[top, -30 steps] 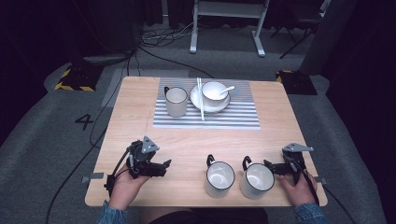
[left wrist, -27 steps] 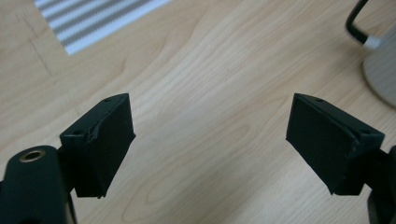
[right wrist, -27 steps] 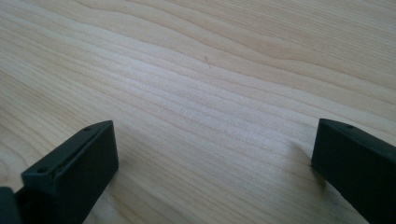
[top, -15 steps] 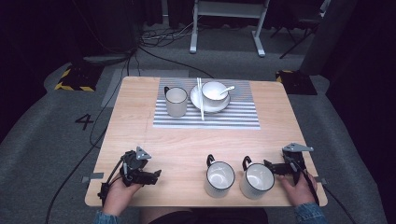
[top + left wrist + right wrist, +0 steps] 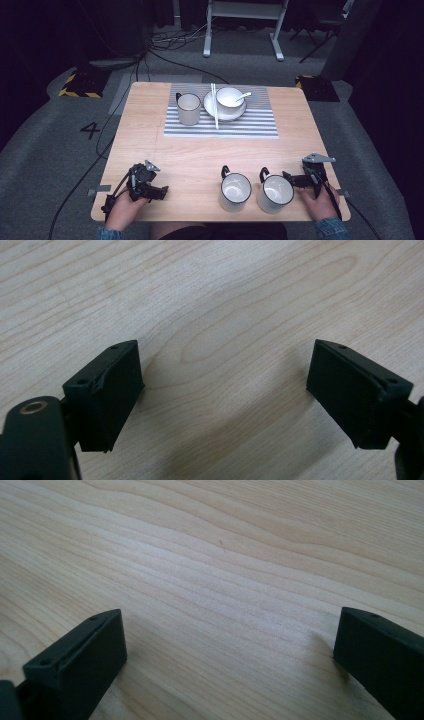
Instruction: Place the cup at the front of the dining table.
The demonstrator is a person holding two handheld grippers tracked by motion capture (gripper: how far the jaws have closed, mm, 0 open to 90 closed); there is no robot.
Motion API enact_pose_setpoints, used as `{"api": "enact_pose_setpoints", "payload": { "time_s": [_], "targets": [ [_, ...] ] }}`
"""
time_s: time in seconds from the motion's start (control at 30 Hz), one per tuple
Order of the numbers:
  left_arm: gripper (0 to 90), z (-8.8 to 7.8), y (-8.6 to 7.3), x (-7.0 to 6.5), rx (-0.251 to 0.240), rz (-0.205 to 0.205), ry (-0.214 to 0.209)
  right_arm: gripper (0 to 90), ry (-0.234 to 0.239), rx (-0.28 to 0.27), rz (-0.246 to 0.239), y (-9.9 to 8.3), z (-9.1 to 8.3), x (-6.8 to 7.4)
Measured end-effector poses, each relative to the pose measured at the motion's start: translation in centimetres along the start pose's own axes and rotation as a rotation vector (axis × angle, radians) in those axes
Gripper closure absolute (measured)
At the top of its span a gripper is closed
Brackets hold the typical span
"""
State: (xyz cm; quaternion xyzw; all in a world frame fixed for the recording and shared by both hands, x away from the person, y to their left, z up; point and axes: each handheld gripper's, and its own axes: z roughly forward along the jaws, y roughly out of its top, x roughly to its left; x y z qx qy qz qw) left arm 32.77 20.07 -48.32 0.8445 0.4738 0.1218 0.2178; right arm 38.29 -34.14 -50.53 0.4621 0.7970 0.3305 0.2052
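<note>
Three white mugs stand on the wooden table (image 5: 150, 130): two near its front edge, side by side and just apart, the left front mug (image 5: 235, 191) and the right front mug (image 5: 274, 193), each with a dark handle pointing toward the far side, and a third mug (image 5: 188, 108) on the striped mat (image 5: 222, 123) at the far middle of the table. One plate (image 5: 224, 107) sits on the mat beside that mug, carrying one bowl (image 5: 229, 97) with one spoon (image 5: 243, 94) in it; one pair of chopsticks (image 5: 215, 106) lies across the plate's left rim. Two grippers rest low at the front corners. The left gripper (image 5: 225, 390) has its jaws spread wide with bare wood between them. The right gripper (image 5: 230, 645), just beside the right front mug, likewise has its jaws wide apart, holding nothing.
</note>
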Motion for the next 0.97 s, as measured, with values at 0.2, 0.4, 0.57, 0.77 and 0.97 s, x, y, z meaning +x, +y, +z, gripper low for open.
{"api": "enact_pose_setpoints", "payload": {
  "time_s": [0.2, 0.4, 0.57, 0.77, 0.97],
  "targets": [
    [0.7, 0.6, -0.1, -0.3, -0.024, 0.004, -0.013, 0.7, 0.0, 0.0, 0.0, 0.0, 0.0, 0.0],
    [0.0, 1.6, -0.7, 0.1, -0.166, 0.039, -0.041, 0.6, 0.0, 0.0, 0.0, 0.0, 0.0, 0.0],
    [0.0, 1.9, -0.9, 0.2, -0.204, 0.036, -0.059, 0.7, 0.0, 0.0, 0.0, 0.0, 0.0, 0.0],
    [0.0, 1.9, -0.8, 0.4, -0.208, 0.039, -0.056, 0.7, 0.0, 0.0, 0.0, 0.0, 0.0, 0.0],
    [0.0, 1.9, -0.7, 0.4, -0.205, 0.044, -0.051, 0.7, 0.0, -0.001, -0.002, 0.0, 0.0, 0.0]
  ]
}}
